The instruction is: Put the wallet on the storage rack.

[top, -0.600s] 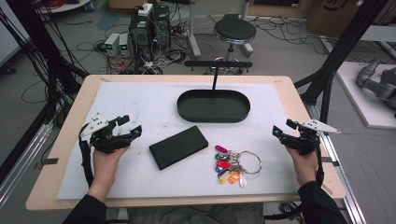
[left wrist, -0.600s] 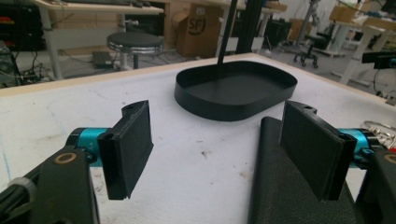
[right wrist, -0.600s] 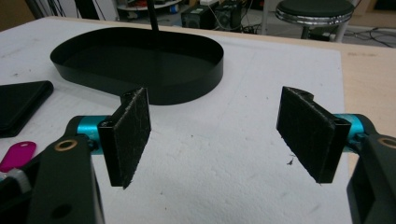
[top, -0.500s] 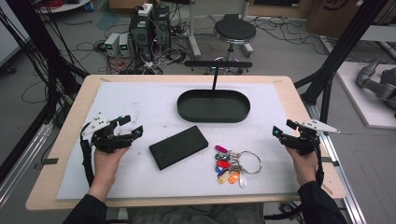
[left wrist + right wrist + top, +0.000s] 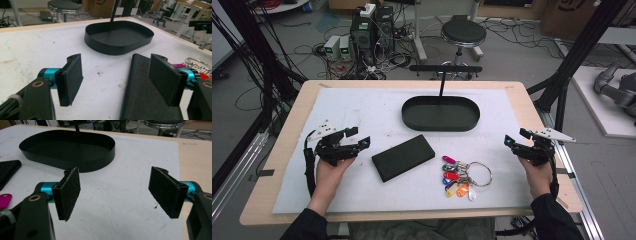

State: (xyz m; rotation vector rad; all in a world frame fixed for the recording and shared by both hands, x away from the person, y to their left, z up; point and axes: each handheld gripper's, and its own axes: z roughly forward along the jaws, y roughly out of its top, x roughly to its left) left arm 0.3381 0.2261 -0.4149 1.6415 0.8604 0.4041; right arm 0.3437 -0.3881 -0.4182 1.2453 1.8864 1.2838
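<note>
A flat black case (image 5: 403,157) lies on the white mat, left of centre. To its right is a key ring with several coloured tags (image 5: 460,176). Behind both stands an oval black tray (image 5: 440,125). My left gripper (image 5: 358,137) hovers open just left of the case; in the left gripper view the case (image 5: 145,97) runs under the right jaw, and the tray (image 5: 117,47) is ahead. My right gripper (image 5: 515,137) is open at the mat's right edge, with nothing between its jaws. In the right gripper view the tray (image 5: 67,158) sits ahead to the left.
A thin black post (image 5: 442,82) rises behind the tray. The wooden table (image 5: 277,150) borders the mat (image 5: 362,110) on all sides. A stool (image 5: 462,34), computers and cables stand on the floor beyond the far edge.
My left gripper has edged slightly to the right toward the black case. The right gripper has stayed put.
</note>
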